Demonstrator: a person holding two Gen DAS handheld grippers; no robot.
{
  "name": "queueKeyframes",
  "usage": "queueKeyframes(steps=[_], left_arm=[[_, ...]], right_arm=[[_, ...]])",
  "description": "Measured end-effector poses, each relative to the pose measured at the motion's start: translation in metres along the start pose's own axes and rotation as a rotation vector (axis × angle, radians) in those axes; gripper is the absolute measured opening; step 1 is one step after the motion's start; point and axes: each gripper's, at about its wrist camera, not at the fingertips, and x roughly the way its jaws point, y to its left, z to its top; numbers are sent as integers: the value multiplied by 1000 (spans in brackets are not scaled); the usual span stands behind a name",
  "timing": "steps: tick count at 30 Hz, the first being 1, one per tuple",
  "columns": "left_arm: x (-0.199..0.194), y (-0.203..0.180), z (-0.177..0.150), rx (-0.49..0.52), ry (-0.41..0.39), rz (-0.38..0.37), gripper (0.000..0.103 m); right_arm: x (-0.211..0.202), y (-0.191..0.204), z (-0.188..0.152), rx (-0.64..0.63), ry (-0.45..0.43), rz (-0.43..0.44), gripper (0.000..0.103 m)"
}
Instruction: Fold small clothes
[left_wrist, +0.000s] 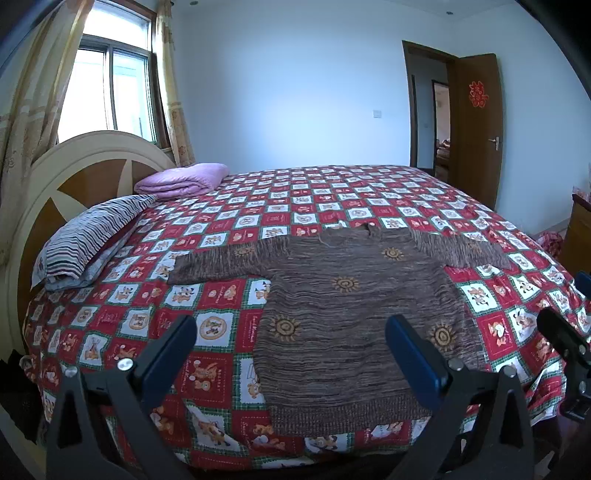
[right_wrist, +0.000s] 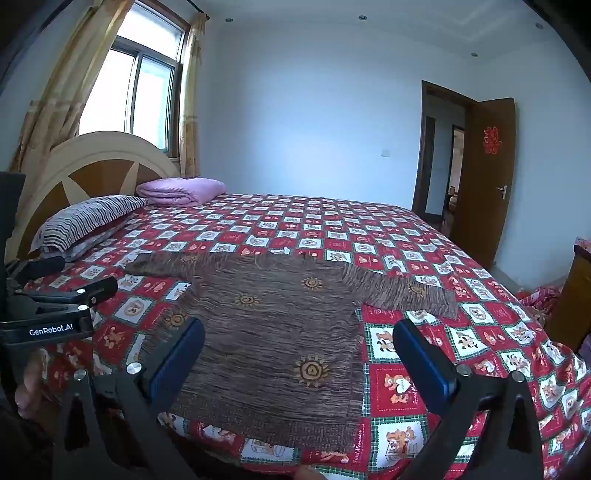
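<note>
A small brown knitted sweater (left_wrist: 351, 317) with orange sun motifs lies flat on the bed, both sleeves spread sideways and its hem at the near edge. In the right wrist view the sweater (right_wrist: 273, 332) shows the same way. My left gripper (left_wrist: 291, 347) hovers open above the hem's left part, nothing between its blue-padded fingers (left_wrist: 413, 354). My right gripper (right_wrist: 299, 354) also stands open over the hem's right part, empty. The right gripper (left_wrist: 569, 332) appears at the left view's right edge, the left gripper (right_wrist: 55, 295) at the right view's left edge.
The bed's red checked cartoon sheet (left_wrist: 229, 229) fills most of the view. A striped pillow (left_wrist: 92, 236) and a folded purple blanket (left_wrist: 184, 179) lie by the headboard (left_wrist: 74, 170). A wooden cabinet (right_wrist: 570, 295) stands right of the bed, an open door (right_wrist: 487, 177) behind.
</note>
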Motion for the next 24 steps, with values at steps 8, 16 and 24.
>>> queueKeyframes(steps=[8,16,24], left_arm=[[0,-1,1,2,2,1,103],[0,-2,0,2,2,0,103],[0,-1,1,1,3,2,103]], right_arm=[[1,0,0,0,1,-1,102],[1,0,-1,0,4,-3,102],[4,0,-6,-2,8,0,102]])
